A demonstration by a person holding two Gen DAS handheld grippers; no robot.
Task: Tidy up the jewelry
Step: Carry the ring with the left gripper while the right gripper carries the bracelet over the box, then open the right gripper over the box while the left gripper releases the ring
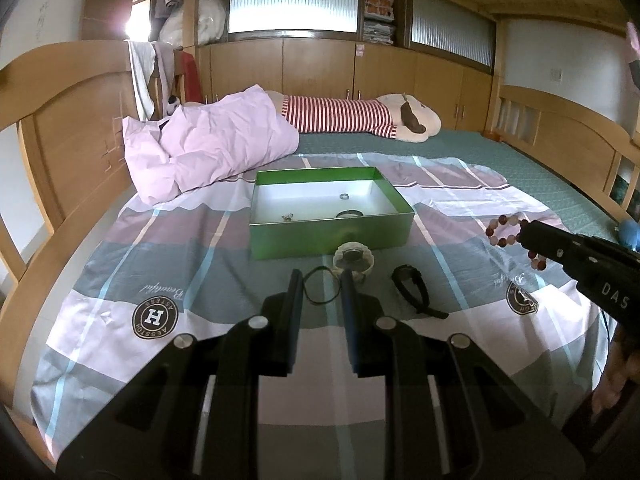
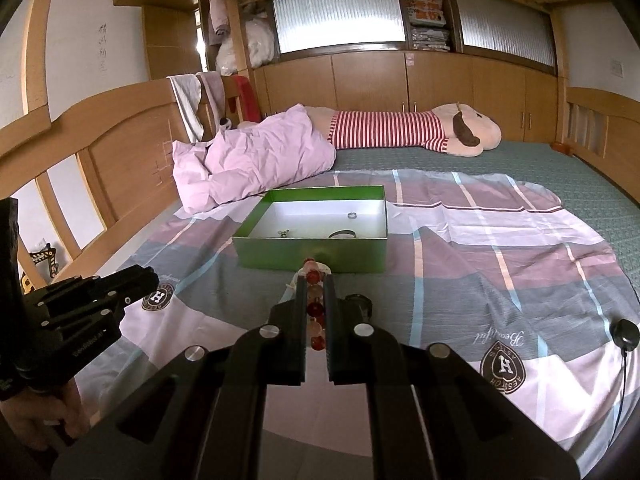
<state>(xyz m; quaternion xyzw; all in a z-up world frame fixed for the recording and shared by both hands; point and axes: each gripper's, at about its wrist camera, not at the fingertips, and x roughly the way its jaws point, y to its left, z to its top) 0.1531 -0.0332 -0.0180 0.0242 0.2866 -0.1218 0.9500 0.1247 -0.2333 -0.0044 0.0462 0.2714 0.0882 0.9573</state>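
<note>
The right tongs, clenched on a red-and-pale beaded bracelet, point at the open green cardboard box just ahead on the bed; the left tongs hang nearly closed, empty.

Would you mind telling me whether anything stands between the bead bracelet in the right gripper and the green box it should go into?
Nothing visible blocks the way. The right gripper holds the bead bracelet just short of the green box, whose open top is uncovered. Only the box's near wall lies between them, so the bracelet has to pass over it. The left gripper stands off to the side.
</note>
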